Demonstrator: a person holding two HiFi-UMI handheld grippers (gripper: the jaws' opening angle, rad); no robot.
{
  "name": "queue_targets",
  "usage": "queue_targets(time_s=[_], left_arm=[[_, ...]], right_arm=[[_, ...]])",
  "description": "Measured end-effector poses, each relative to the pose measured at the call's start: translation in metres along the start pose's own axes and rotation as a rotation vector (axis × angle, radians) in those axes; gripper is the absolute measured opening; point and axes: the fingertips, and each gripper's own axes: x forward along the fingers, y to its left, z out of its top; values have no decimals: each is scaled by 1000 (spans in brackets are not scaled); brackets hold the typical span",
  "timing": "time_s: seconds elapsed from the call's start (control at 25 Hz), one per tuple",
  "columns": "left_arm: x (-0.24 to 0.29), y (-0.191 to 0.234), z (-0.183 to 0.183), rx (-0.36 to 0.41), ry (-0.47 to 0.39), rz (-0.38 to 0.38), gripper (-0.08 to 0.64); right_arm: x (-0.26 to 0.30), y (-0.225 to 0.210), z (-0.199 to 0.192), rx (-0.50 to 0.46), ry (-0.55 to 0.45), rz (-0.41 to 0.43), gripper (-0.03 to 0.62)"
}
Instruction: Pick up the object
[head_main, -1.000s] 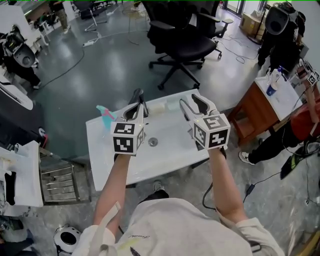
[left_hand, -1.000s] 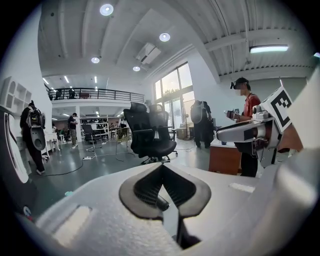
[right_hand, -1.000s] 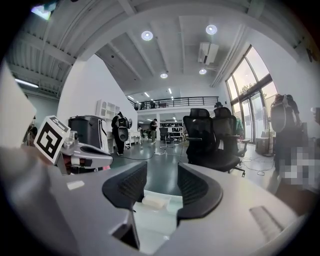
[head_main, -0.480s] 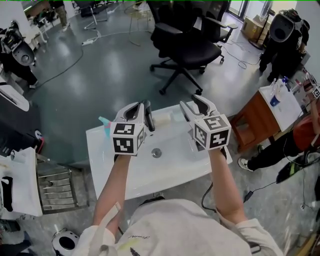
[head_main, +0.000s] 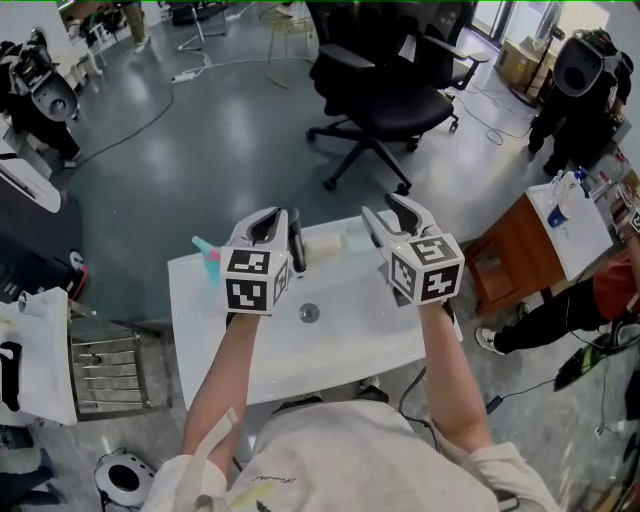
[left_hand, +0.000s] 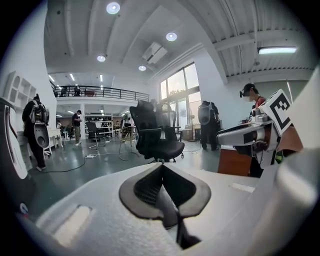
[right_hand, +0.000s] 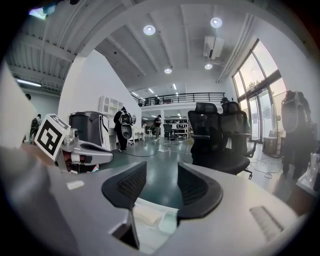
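Both grippers hover over a white table (head_main: 330, 345) on a glossy grey floor (head_main: 200, 140), a black chair (head_main: 385, 95) beyond. The left gripper (head_main: 283, 214) is pinched together, empty. The right gripper (head_main: 383, 207) gapes wide above two pale blocks (right_hand: 147, 215) at the table's far edge.

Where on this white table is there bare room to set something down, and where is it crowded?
Bare: the table on its near half, from the small round metal piece to the near edge. Crowded: the far edge, with the teal-and-pink object at the left corner and two pale blocks mid-edge.
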Motion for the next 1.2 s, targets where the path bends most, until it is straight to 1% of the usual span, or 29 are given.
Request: queue_targets(time_s=[0.12,0.24,0.4,0.52,0.88,1.0,1.2], left_arm=[[7,-5,0,-2,4,30,-2],[10,-6,-2,10,24,88,-2],[8,-1,8,-11,3,149,-2],[9,-3,8,-7,5,177,-2],[7,-13,3,-22,8,204,-2],[8,-18,3,-24,3,199,-2],[11,-28,3,-17,2,179,-2]], right_arm=[[4,-10,-4,-1,3,30,186],[8,-20,-8,-11,11,64,186],[12,-34,-11,-26,19,114,189],[16,-40,-13,-37,24,144,193],[20,-44,-17,-89,46,220,198],[21,-38,-23,-138,77,271,201],[22,-26,-42,-258,158,358,212]])
